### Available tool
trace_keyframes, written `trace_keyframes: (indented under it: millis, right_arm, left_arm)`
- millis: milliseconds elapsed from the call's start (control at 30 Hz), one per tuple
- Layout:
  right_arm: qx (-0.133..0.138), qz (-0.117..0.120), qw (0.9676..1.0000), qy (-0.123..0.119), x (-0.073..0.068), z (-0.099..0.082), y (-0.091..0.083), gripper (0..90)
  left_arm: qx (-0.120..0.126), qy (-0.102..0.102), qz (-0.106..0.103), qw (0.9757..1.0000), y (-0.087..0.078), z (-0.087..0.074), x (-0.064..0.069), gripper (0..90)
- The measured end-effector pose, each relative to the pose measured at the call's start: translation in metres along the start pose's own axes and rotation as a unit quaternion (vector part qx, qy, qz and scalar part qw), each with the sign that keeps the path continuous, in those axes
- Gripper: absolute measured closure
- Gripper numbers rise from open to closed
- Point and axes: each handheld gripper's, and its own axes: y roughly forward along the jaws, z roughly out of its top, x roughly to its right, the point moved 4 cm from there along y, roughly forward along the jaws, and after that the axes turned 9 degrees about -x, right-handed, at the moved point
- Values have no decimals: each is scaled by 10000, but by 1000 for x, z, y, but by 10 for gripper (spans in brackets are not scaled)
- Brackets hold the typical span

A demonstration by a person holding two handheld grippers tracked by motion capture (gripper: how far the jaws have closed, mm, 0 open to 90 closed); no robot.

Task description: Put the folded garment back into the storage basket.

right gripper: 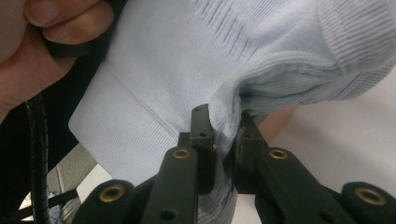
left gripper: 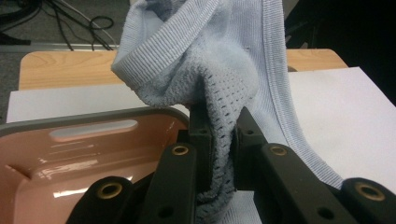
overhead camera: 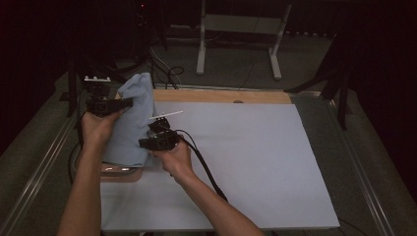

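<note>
A pale blue knitted garment [overhead camera: 129, 118] hangs bunched above the table's left side, held between both hands. My left gripper [overhead camera: 129, 102] is shut on its upper part; in the left gripper view the black jaws pinch a fold of the ribbed and mesh knit [left gripper: 224, 135]. My right gripper [overhead camera: 145, 143] is shut on the lower part; in the right gripper view its jaws clamp a gathered fold of the blue knit [right gripper: 226, 133]. Under the garment sits a pink tub [left gripper: 70, 149] with a grey rim, also seen in the high view as the pink tub [overhead camera: 120, 172].
A white sheet [overhead camera: 255, 162] covers the table, with a wooden strip [overhead camera: 221, 96] along the far edge. A metal stand [overhead camera: 241, 29] and cables lie on the floor beyond. The right gripper's black cable [overhead camera: 206, 167] trails over the sheet.
</note>
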Motion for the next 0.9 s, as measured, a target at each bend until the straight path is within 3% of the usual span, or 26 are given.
trace_keyframes:
  millis: [900]
  right_arm:
    - [-55,13,10000,-31,-10,8,19,819]
  left_arm:
    - [114,-84,148,9998,-14,-4,-16,824]
